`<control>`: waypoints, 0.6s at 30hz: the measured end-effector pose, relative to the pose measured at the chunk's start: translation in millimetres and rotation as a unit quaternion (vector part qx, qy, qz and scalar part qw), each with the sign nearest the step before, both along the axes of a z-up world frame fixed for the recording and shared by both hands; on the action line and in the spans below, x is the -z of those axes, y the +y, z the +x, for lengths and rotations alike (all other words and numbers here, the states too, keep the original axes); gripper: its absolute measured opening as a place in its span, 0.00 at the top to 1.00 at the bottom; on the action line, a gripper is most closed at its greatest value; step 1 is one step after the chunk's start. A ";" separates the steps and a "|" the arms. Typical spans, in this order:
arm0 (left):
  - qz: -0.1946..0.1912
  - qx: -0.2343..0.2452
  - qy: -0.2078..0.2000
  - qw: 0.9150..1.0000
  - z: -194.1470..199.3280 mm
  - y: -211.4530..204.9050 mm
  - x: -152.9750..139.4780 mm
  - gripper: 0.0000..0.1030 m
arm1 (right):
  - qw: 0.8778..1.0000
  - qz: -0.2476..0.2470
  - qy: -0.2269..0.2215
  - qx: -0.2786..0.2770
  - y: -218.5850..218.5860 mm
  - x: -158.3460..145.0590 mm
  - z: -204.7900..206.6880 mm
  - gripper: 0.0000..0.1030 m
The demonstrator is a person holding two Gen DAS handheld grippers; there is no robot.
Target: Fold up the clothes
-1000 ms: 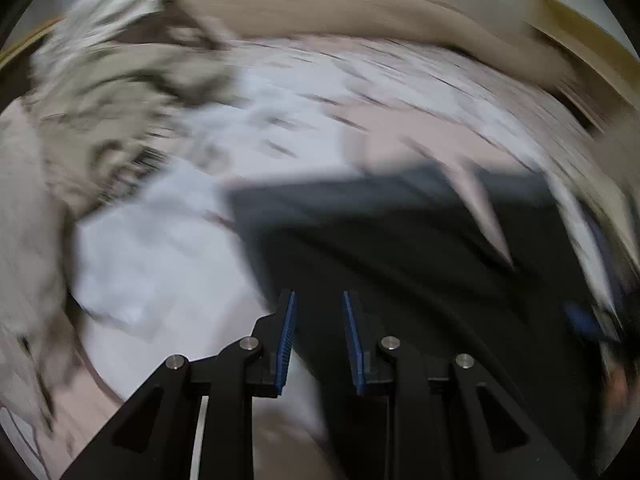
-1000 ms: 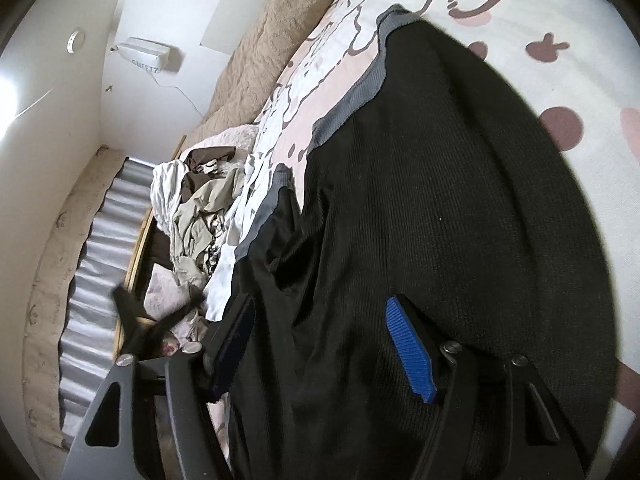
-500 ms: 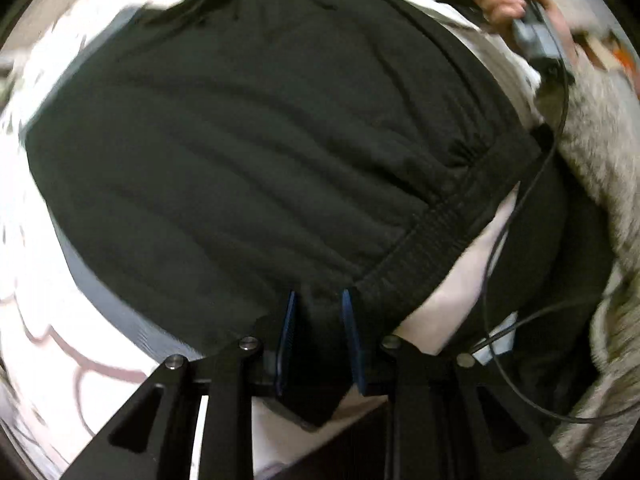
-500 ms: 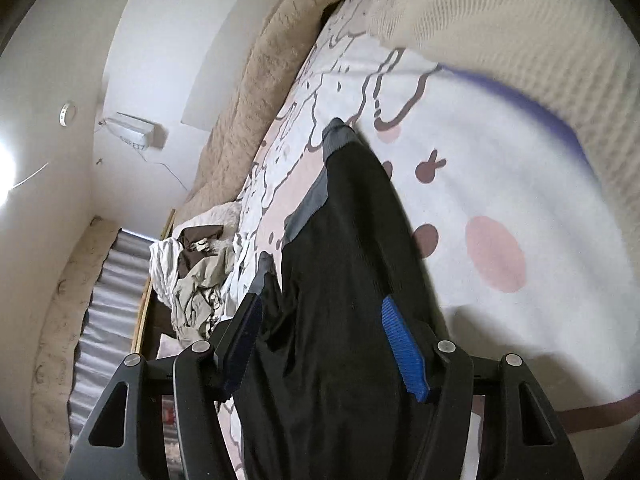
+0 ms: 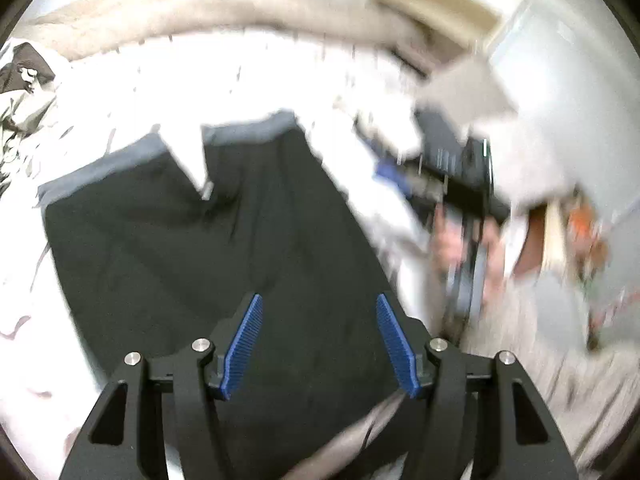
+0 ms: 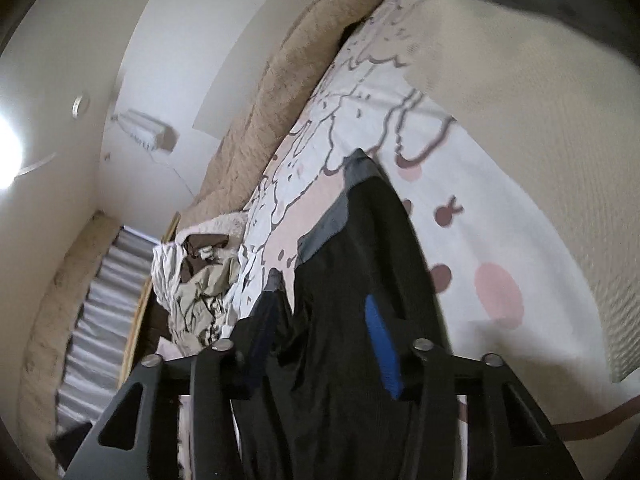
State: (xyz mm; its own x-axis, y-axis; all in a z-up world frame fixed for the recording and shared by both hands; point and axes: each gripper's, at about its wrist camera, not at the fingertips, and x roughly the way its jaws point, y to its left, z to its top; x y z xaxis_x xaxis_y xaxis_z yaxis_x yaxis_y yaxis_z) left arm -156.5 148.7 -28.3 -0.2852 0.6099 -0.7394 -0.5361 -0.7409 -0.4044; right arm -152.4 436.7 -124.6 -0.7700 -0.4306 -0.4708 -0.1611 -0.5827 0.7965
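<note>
While blur is smearing the left wrist view, these are showing:
Bed sheet (image 6: 472, 216): white with pink and brown bunny print, lying under everything.
Black trousers (image 5: 208, 248): lying spread on the sheet, grey cuffs (image 5: 244, 132) pointing away, fabric also passing between the right fingers in the right wrist view (image 6: 360, 264).
Clothes pile (image 6: 200, 280): sitting crumpled at the sheet's far edge.
Left gripper (image 5: 320, 344): hovering over the trousers, jaws standing wide apart, holding nothing.
Right gripper (image 6: 320, 340): jaws spread, not pinching the cloth.
</note>
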 end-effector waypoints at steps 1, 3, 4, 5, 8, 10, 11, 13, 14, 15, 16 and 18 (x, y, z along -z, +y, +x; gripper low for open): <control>0.014 -0.012 0.005 1.000 -3.8 11.0 7.9 0.43 | 1.000 0.015 0.002 -0.008 -1.3 -9.0 -2.4 0.57; 0.024 -0.015 -0.001 1.000 -5.8 26.4 33.3 0.43 | 0.998 0.059 0.008 -0.029 -4.7 -31.5 -12.6 0.57; 0.028 -0.016 -0.005 0.999 -6.4 33.6 46.4 0.43 | 0.996 0.085 0.006 -0.038 -5.9 -41.5 -22.5 0.57; 0.027 -0.017 -0.004 0.999 2.2 39.4 55.7 0.43 | 0.993 0.106 -0.003 -0.041 -5.5 -47.4 -34.6 0.57; 0.006 -0.035 0.003 0.999 9.3 53.7 89.4 0.43 | 0.988 0.138 -0.052 -0.035 1.0 -44.3 -82.8 0.56; -0.004 -0.043 -0.003 0.999 9.0 53.5 105.7 0.43 | 0.986 0.119 -0.105 -0.047 4.4 -20.1 -119.6 0.56; -0.014 -0.047 -0.006 0.999 8.3 49.9 112.8 0.43 | 0.985 0.108 -0.130 -0.044 6.5 -5.1 -135.1 0.56; -0.038 -0.058 -0.009 0.998 6.5 40.8 126.6 0.43 | 0.980 0.109 -0.166 -0.022 13.3 23.1 -154.9 0.56; -0.039 -0.065 -0.016 0.997 4.2 34.9 131.6 0.43 | 0.977 0.114 -0.178 -0.010 16.6 34.8 -161.3 0.56; -0.037 -0.073 -0.025 0.996 1.4 28.6 135.8 0.43 | 0.974 0.119 -0.191 0.001 19.9 46.5 -167.7 0.56; -0.025 -0.081 -0.036 0.996 -2.4 21.8 136.8 0.43 | 0.972 0.123 -0.201 0.011 22.9 57.1 -172.8 0.56; 0.008 -0.096 -0.060 0.994 -10.6 7.8 136.7 0.43 | 0.972 0.119 -0.201 0.009 25.6 69.6 -174.8 0.56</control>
State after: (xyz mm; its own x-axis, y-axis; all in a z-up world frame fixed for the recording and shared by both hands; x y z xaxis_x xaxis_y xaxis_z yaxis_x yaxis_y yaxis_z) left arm -167.1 156.5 -165.0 -0.3086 0.5651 -0.7652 -0.3327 -0.8177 -0.4697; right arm -327.2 462.3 -194.2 -0.5099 -0.2608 -0.8198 -0.4427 -0.7375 0.5099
